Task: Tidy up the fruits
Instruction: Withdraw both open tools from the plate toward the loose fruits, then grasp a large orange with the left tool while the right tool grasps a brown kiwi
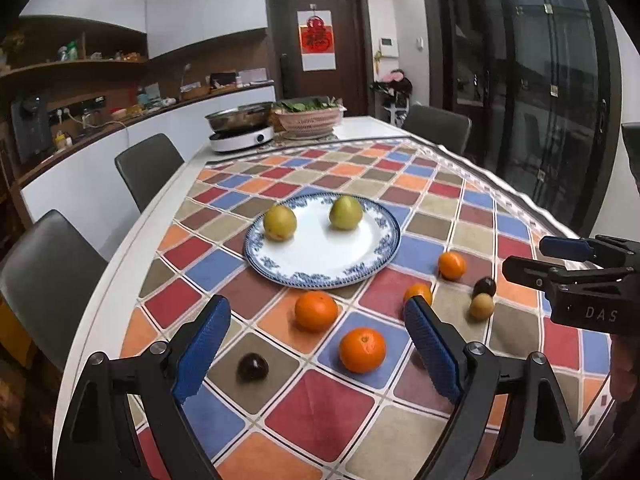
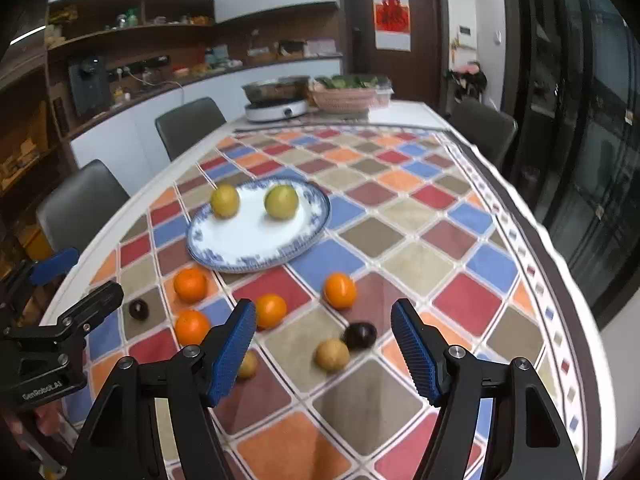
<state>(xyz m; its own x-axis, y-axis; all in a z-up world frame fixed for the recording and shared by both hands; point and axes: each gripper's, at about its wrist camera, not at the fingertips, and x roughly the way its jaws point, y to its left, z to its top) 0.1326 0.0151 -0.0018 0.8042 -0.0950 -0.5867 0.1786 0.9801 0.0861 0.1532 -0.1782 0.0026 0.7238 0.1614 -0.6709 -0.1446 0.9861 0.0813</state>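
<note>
Bare checkered tablecloth (image 2: pixel 472 304) lies open across the right half of the right wrist frame, while lower centre oranges (image 2: pixel 340 290), a dark fruit (image 2: pixel 360 335) and the plate (image 2: pixel 208 240) crowd any path.

I see two yellow-green pears (image 1: pixel 345 213) upright on the blue-rimmed plate (image 1: pixel 320 276), apart. Four oranges (image 1: pixel 362 350) lie loose on the checked cloth just below the plate. Two dark plums (image 2: pixel 360 335) and two small tan fruits (image 2: pixel 332 355) also on the cloth; one plum and one tan fruit touching.
</note>
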